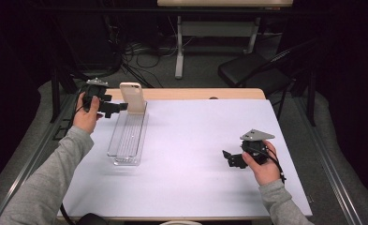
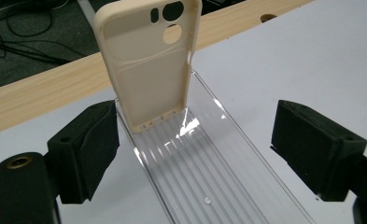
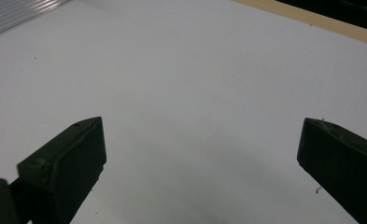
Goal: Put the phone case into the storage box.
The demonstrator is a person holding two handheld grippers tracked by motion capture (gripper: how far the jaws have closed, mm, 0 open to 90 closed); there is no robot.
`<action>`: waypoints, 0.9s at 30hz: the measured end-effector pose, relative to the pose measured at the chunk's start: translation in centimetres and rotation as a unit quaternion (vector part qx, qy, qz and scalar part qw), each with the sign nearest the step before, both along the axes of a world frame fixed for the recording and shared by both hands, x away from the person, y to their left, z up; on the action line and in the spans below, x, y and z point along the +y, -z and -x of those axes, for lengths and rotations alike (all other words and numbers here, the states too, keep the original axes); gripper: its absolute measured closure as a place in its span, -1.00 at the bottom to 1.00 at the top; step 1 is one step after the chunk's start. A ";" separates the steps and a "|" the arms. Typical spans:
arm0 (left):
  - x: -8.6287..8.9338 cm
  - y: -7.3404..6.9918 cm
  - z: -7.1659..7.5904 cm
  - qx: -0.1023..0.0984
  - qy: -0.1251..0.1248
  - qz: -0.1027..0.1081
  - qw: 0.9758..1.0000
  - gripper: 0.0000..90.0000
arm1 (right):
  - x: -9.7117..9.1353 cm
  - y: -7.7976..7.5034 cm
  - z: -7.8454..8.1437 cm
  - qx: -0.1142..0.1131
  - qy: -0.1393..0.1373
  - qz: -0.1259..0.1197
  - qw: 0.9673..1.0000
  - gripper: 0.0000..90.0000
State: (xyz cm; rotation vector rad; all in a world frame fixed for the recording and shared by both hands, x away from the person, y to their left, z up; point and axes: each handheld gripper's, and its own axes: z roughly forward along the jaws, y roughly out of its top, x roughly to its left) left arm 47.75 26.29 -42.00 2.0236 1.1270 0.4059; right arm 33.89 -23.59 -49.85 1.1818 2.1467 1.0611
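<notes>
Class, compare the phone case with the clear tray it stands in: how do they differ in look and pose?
The phone case is opaque cream; the clear tray is see-through with a ribbed floor. The phone case stands upright on its short end; the clear tray lies flat and long on the table. The phone case has camera cut-outs; the clear tray shows none. Both are open-faced shells with raised rims.

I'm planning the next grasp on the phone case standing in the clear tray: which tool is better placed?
Left. The left tool is open right beside the phone case, which stands upright at the far end of the clear tray. The right tool, also open, hovers over bare table well away.
</notes>
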 end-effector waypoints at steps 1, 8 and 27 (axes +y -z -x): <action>0.0 0.0 0.1 0.002 0.001 0.002 1.000 -0.66 | 0.0 0.0 -0.1 0.002 -0.003 0.002 1.000 -0.98; -0.3 0.1 1.7 -0.003 0.012 0.000 1.000 -0.66 | -0.1 -0.1 -0.4 0.023 -0.018 0.004 1.000 -0.98; -1.4 -0.6 6.2 -0.014 0.050 0.010 0.999 -0.66 | 0.4 -1.1 0.3 0.027 -0.042 0.007 0.999 -0.98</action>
